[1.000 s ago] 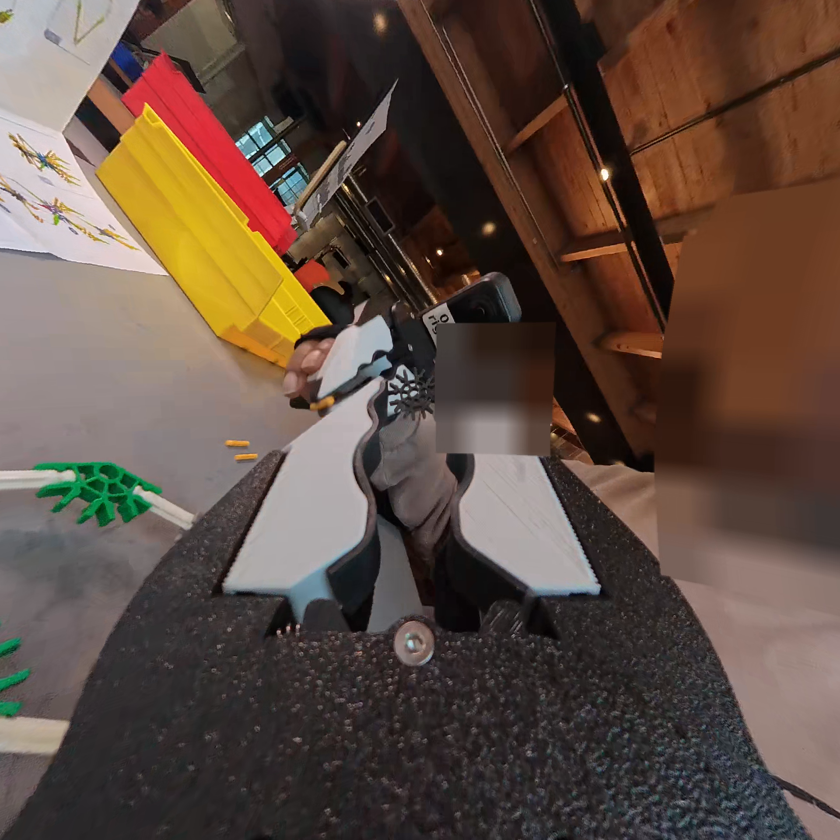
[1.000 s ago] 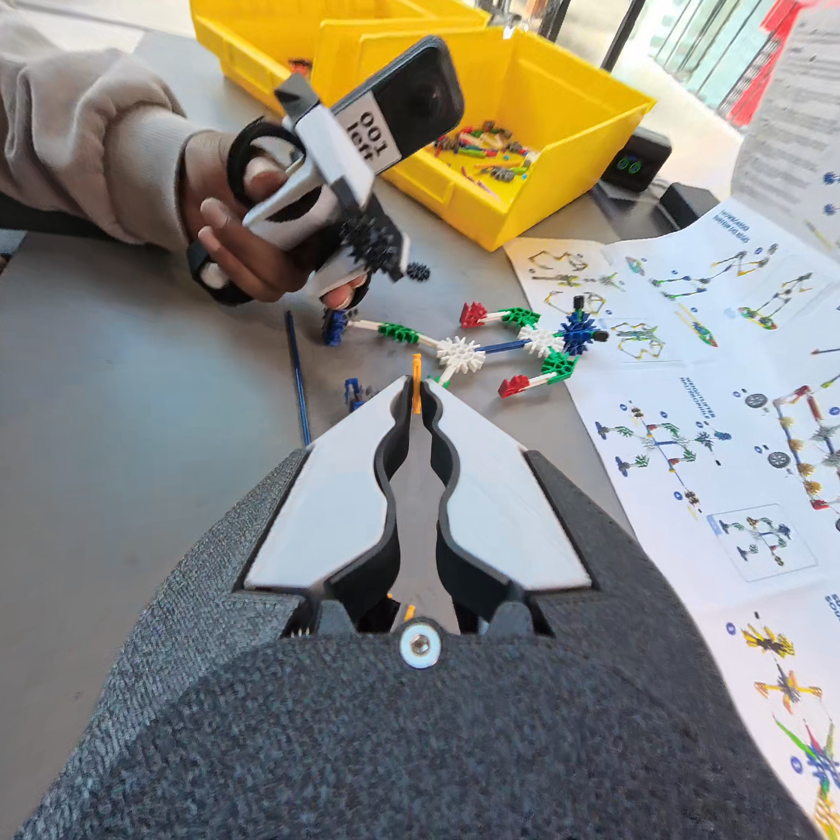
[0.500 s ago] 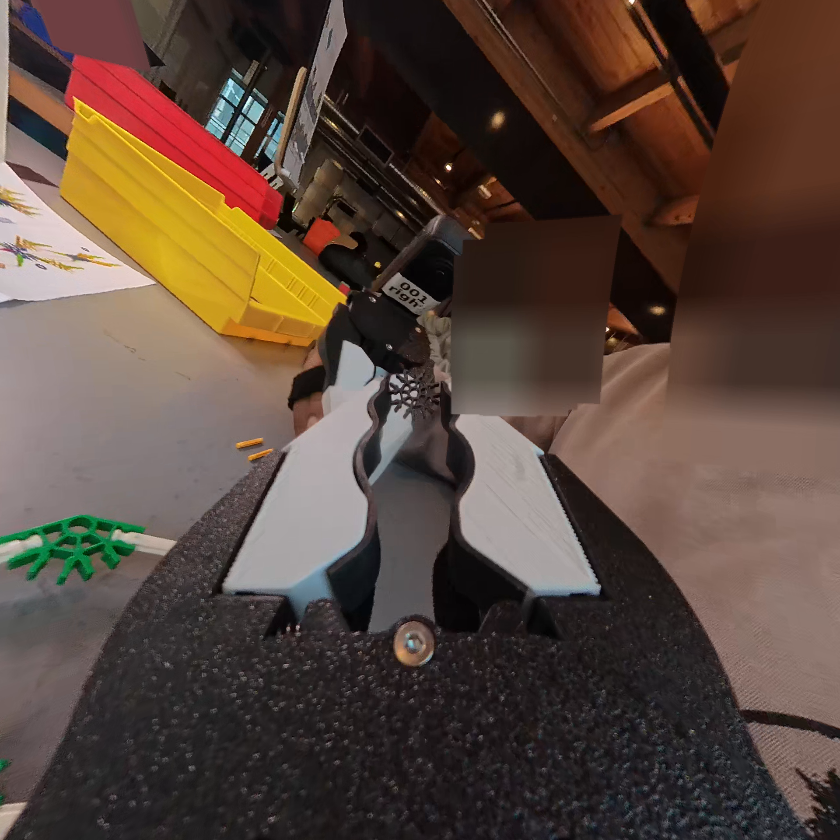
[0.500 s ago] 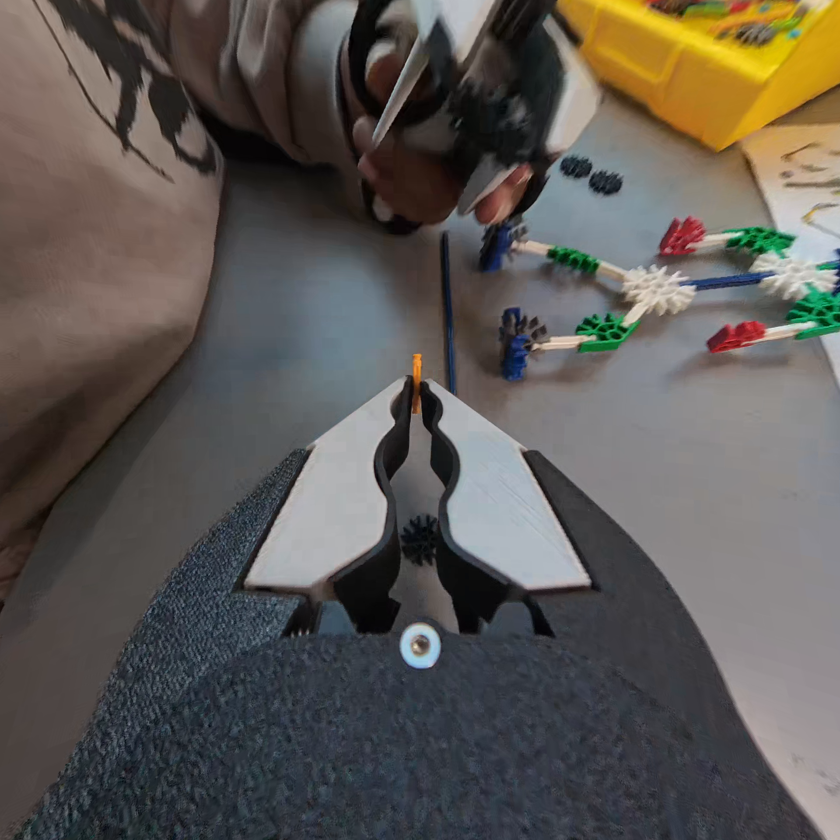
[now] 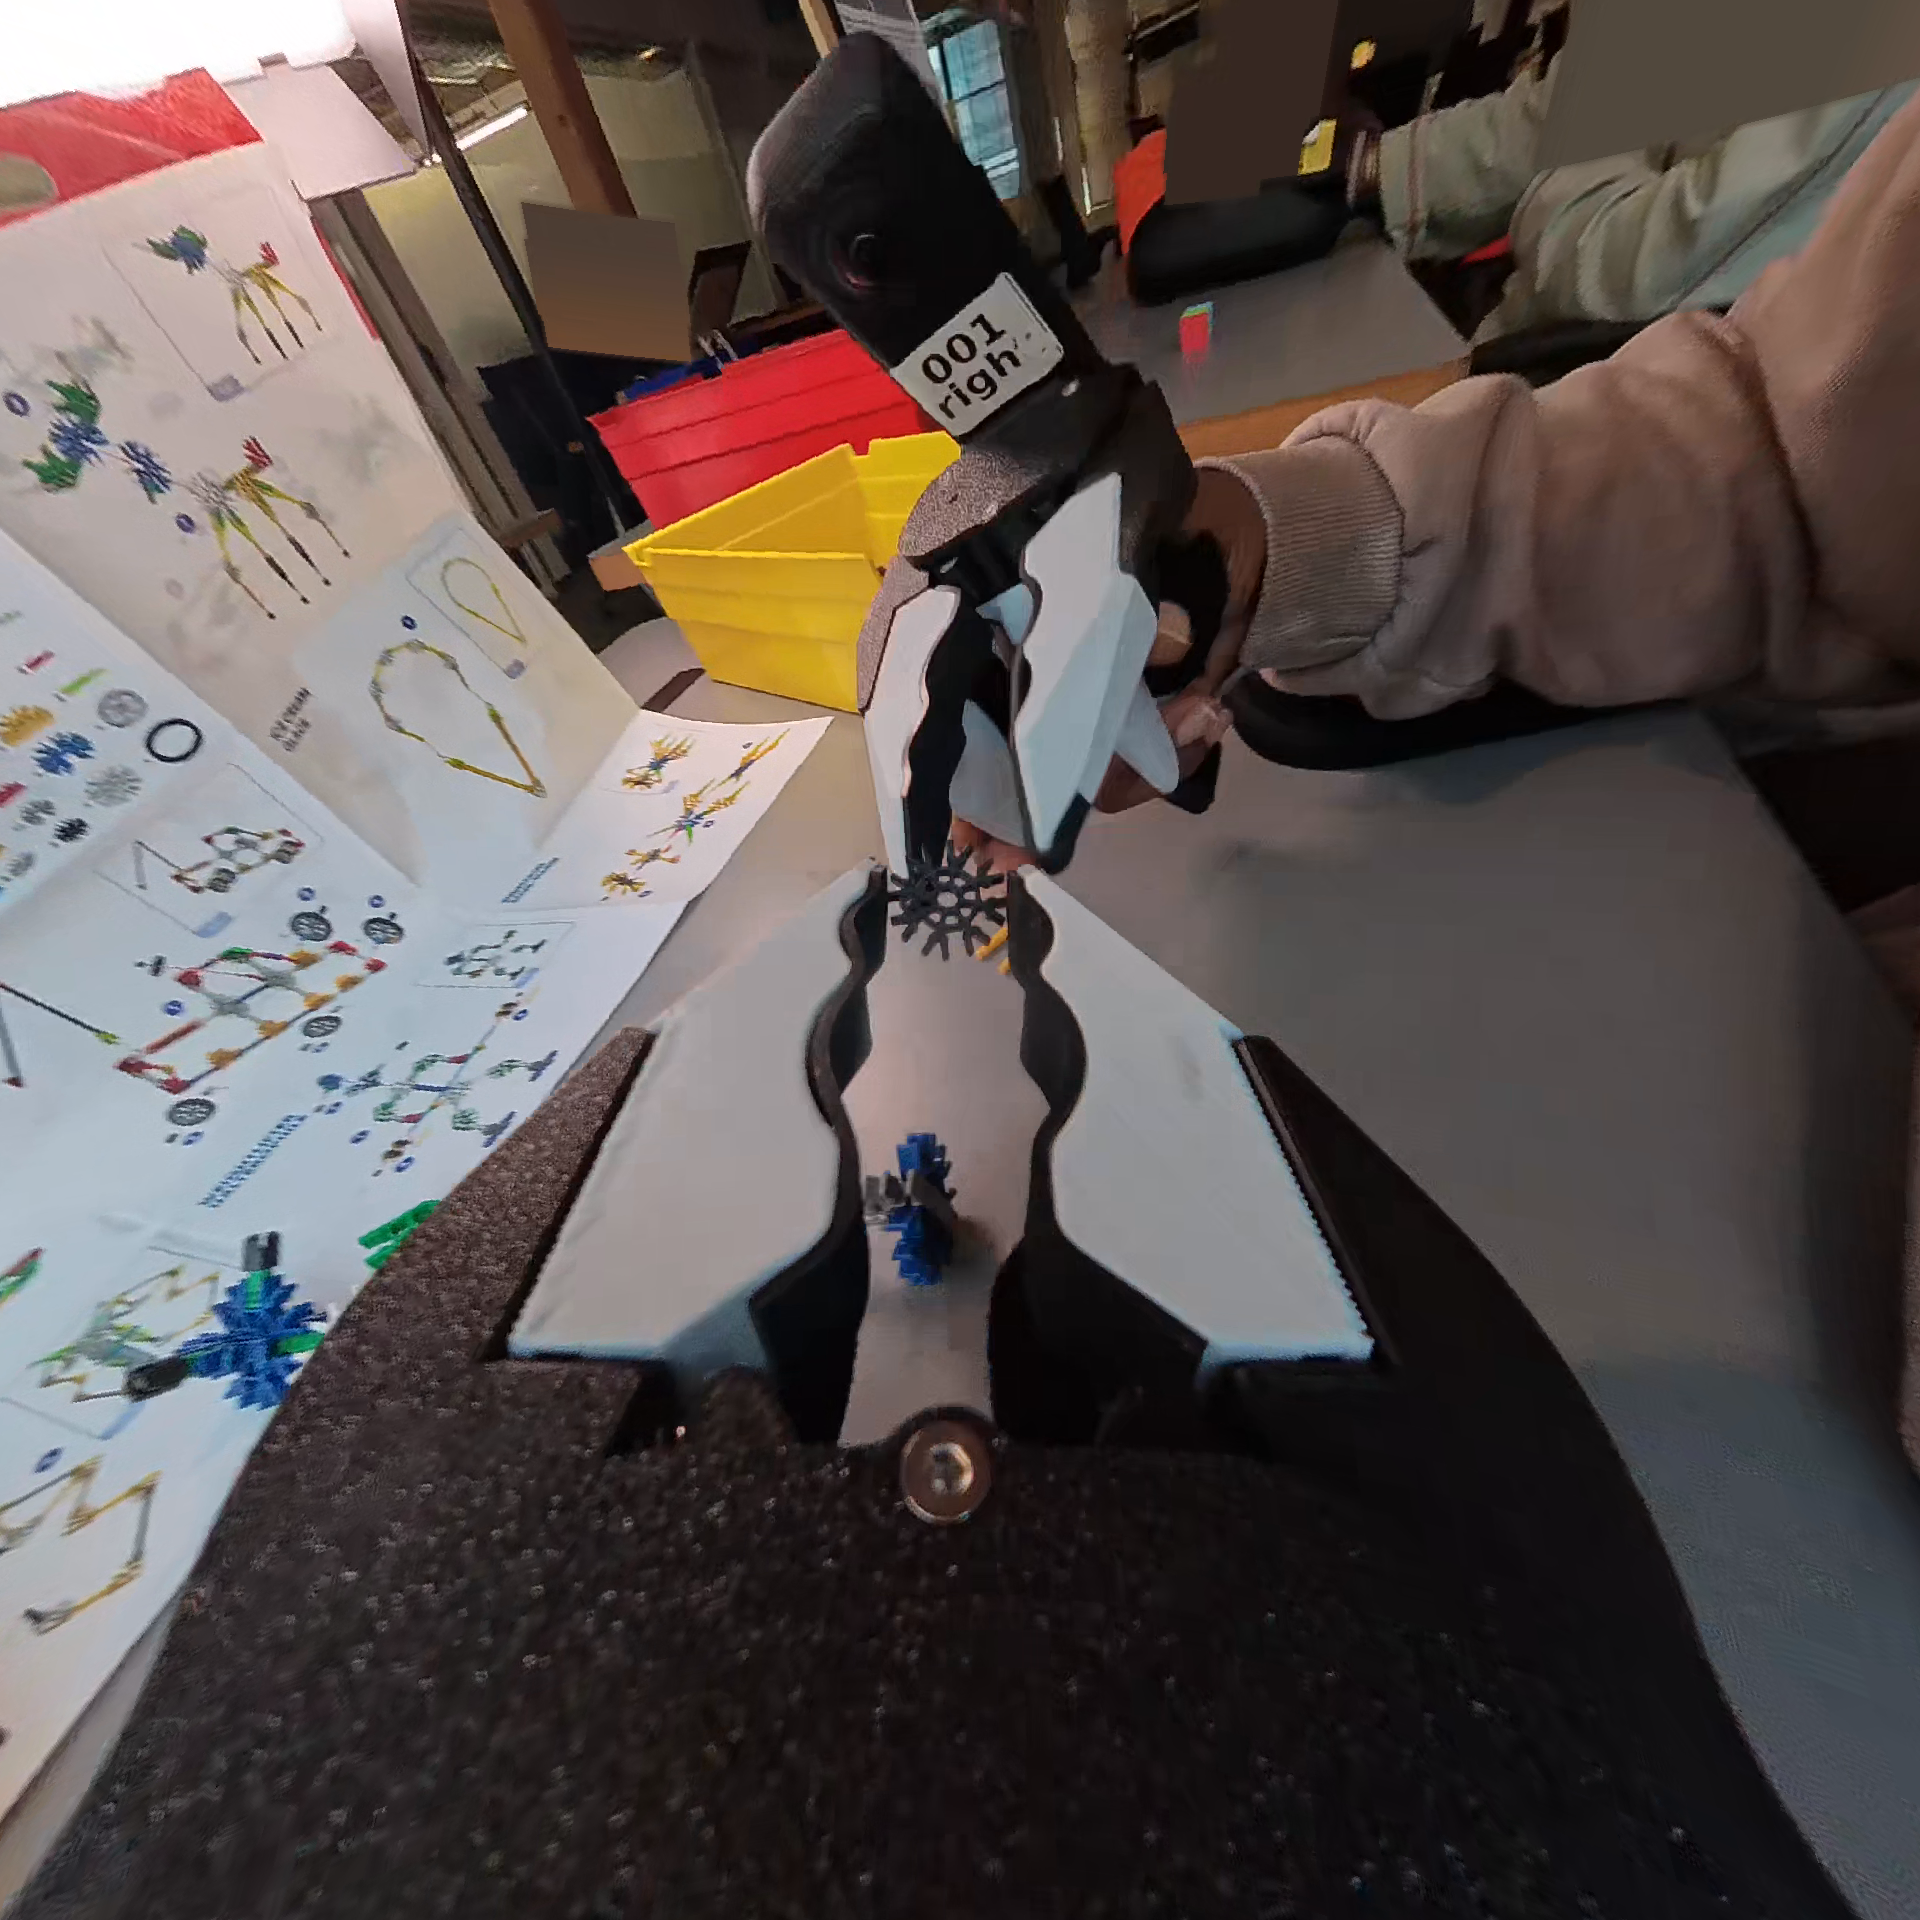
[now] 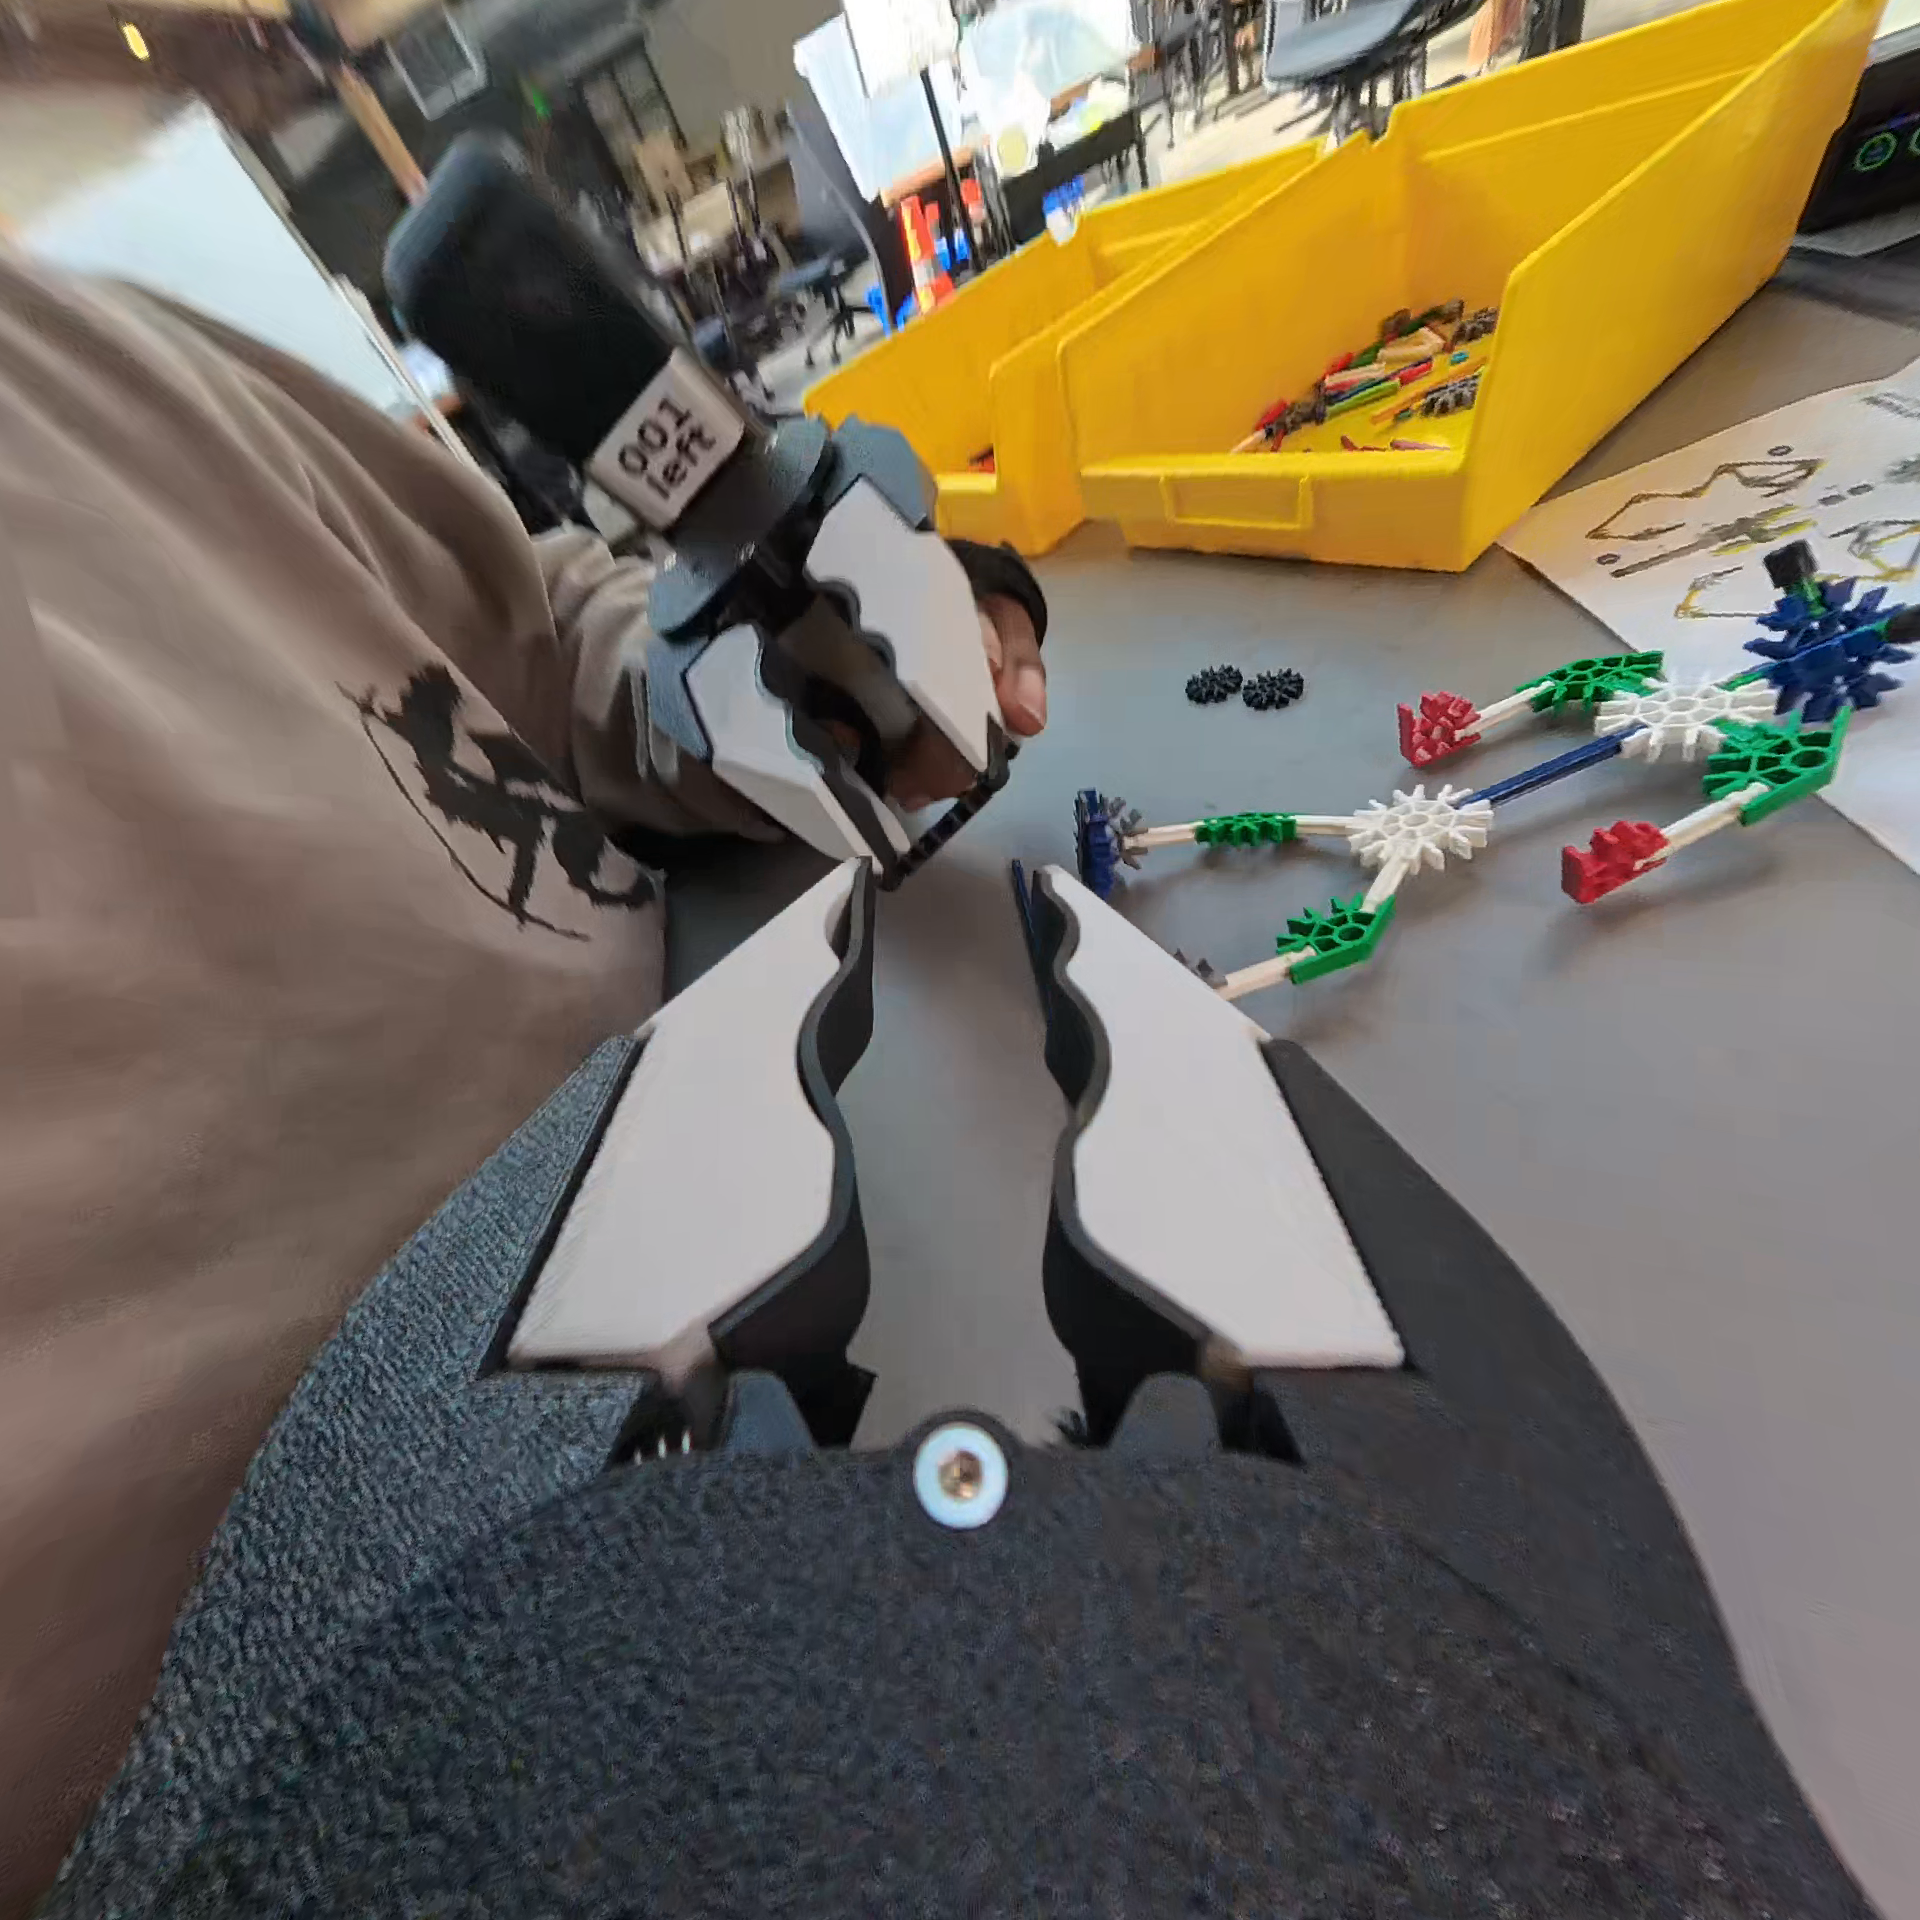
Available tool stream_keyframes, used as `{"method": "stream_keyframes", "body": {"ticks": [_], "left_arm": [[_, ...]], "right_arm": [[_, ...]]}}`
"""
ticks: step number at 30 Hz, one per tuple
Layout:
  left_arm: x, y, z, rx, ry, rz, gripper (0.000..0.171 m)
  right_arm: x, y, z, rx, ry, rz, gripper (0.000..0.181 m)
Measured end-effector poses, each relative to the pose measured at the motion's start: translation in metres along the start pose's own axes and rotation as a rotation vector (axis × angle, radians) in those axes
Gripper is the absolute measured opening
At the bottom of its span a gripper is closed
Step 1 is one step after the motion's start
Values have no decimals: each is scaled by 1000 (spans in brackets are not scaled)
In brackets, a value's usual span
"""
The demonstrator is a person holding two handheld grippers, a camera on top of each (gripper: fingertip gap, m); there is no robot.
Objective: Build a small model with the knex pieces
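My left gripper [image 5: 948, 894] is shut on a black snowflake-shaped connector [image 5: 948, 914], held flat between its tips above the grey table. My right gripper [image 6: 951, 883] is open and empty. It points at the left gripper [image 6: 914, 821], whose connector [image 6: 940, 831] shows edge-on just off my left fingertip. In the left wrist view the right gripper [image 5: 977, 831] hangs tips-down right over the connector. Two short orange bits [image 5: 995, 943] show beside the connector. A blue connector [image 5: 914, 1210] of the toy model lies on the table under the left fingers.
A rod-and-connector model [image 6: 1418, 826] with white, green, red and blue parts lies to the right. Two small black connectors [image 6: 1244, 688] lie behind it. Yellow bins [image 6: 1195, 457] with loose parts stand at the back. Instruction sheets [image 5: 312, 831] cover the left. A thin blue rod [image 6: 1020, 904] lies by my right finger. Less than 4 cm separates the two grippers' tips.
The right gripper was shut on a short orange rod; it is now open and the rod is gone from its tips. Both grippers have swung to face each other, tips close.
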State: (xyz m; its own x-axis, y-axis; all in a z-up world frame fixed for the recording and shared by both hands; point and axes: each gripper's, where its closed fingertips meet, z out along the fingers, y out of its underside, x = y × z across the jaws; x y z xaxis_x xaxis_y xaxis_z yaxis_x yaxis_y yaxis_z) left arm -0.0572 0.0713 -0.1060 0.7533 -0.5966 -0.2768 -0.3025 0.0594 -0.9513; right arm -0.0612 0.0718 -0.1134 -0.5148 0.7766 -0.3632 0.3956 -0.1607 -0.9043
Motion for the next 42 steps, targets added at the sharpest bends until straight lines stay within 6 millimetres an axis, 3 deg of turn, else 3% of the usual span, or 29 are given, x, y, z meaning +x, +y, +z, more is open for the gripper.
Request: {"method": "stream_keyframes", "body": {"ticks": [2,4,8,11,15,18,21,24,32,37,42], "left_arm": [[-1,1,0,-25,-36,87,21],[-2,4,0,-55,-69,150,21],[-4,7,0,-69,-100,213,22],[-10,-6,-6,37,-58,-13,26],[-14,-20,-13,178,179,-567,23],[-15,-25,-16,268,284,-769,14],[-14,-28,-18,283,311,-781,1],[-15,-28,-18,284,310,-780,8],[-16,-20,-14,258,305,-798,2],[-22,-13,-17,225,321,-875,1],[-21,11,-14,59,321,-893,2]], "right_arm": [[-3,-8,3,78,-60,105,27],[-3,-4,10,75,-70,166,13],[0,-1,14,77,-33,114,2],[-3,-12,5,129,-28,13,2],[-11,-28,0,218,-16,-88,2],[-15,-30,4,242,5,-141,2],[-12,-31,4,258,34,-153,2],[-8,-32,6,268,59,-152,2],[-6,-28,12,254,64,-123,4],[7,-6,6,55,131,-210,13],[26,72,-1,-446,184,-334,15]]}}
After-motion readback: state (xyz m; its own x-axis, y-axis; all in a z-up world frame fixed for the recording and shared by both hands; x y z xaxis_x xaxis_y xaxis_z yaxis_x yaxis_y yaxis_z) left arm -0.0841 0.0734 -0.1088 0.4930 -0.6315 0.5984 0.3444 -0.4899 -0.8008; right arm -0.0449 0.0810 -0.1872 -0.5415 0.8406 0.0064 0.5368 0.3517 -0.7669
